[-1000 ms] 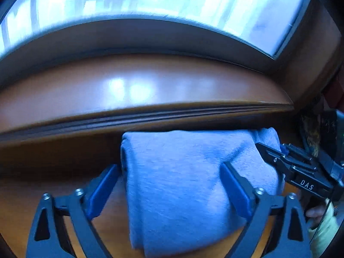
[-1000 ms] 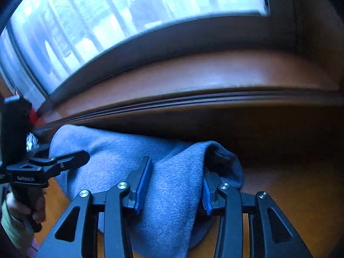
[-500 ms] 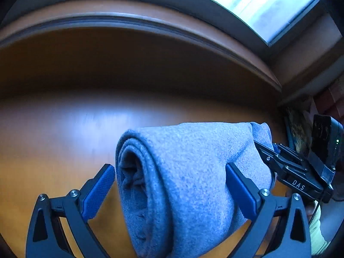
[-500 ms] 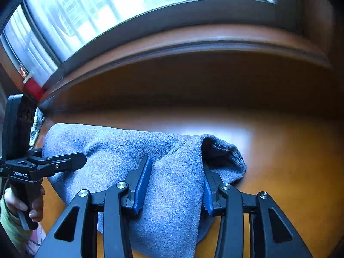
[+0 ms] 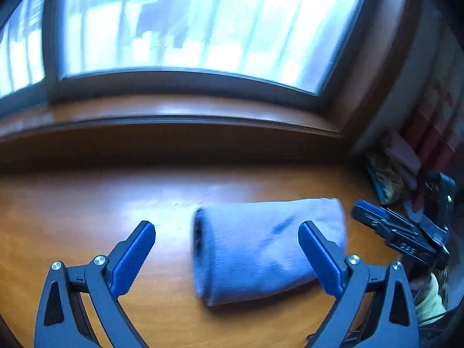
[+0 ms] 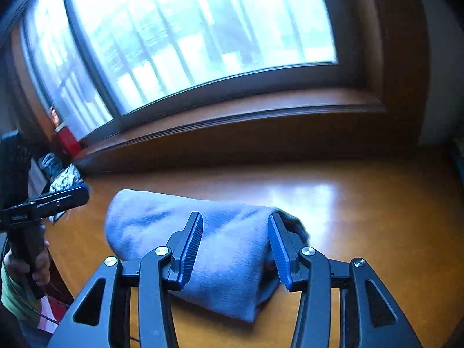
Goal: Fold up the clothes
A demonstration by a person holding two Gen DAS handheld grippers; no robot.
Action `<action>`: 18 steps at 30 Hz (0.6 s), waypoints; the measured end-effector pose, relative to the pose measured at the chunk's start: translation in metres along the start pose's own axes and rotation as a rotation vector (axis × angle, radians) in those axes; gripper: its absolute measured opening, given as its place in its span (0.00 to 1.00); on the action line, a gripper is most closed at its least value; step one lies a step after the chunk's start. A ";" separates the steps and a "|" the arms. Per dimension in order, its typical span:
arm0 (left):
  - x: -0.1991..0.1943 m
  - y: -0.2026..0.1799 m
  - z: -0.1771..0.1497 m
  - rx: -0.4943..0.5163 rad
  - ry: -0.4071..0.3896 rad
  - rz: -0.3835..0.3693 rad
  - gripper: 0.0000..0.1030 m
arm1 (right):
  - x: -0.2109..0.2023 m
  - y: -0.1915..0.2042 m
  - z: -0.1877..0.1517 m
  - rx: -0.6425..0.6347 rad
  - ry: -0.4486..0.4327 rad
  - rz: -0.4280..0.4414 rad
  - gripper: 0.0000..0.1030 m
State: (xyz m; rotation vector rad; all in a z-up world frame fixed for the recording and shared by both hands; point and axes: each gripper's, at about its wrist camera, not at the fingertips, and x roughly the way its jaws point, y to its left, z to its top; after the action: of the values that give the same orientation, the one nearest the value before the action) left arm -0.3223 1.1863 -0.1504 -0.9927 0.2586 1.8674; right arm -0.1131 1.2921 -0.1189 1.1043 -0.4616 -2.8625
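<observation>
We start with the desk point(image 5: 72, 211): a glossy orange-brown wooden surface that fills the lower half of both wrist views, with a window sill point(image 5: 174, 110) and window point(image 5: 188, 23) across the top of each frame.

On the desk lies the grey-blue garment point(image 5: 261, 249), already folded into a thick bundle. In the left wrist view it sits at lower centre, its long axis running left to right across the frame, with the layered open end at frame left and the far end toward the right gripper point(image 5: 400, 237) at the right edge.

In the left wrist view we see the left gripper point(image 5: 229, 255) with its fingers point(image 5: 133, 258) set wide. The bundle appears beyond and between them, nearer the right-hand finger; neither pad presses on it, so this gripper holds nothing.

In the right wrist view the bundle point(image 6: 179, 232) runs from centre-left to the centre of the frame. The right gripper point(image 6: 235, 246) straddles the end at frame right, across the long axis. Its fingers point(image 6: 188, 249) are at a moderate gap and opening; cloth lies between them, and we judge the pads to be just clearing it.

We judge the right hand the nearer one, so any next adjustment turns on that end of the bundle.
</observation>
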 end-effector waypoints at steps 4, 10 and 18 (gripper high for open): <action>0.025 -0.015 -0.002 0.090 0.029 -0.043 0.98 | 0.032 0.013 -0.007 -0.008 0.050 0.029 0.46; 0.090 0.000 -0.029 0.113 0.162 -0.004 0.99 | 0.073 0.020 -0.024 -0.002 0.130 -0.016 0.46; 0.078 0.033 -0.032 -0.022 0.191 -0.120 0.97 | 0.072 0.027 -0.024 0.020 0.123 -0.016 0.46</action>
State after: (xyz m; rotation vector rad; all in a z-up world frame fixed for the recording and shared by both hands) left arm -0.3483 1.2028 -0.2357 -1.1780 0.2863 1.6725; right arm -0.1526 1.2502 -0.1754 1.2841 -0.4776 -2.7875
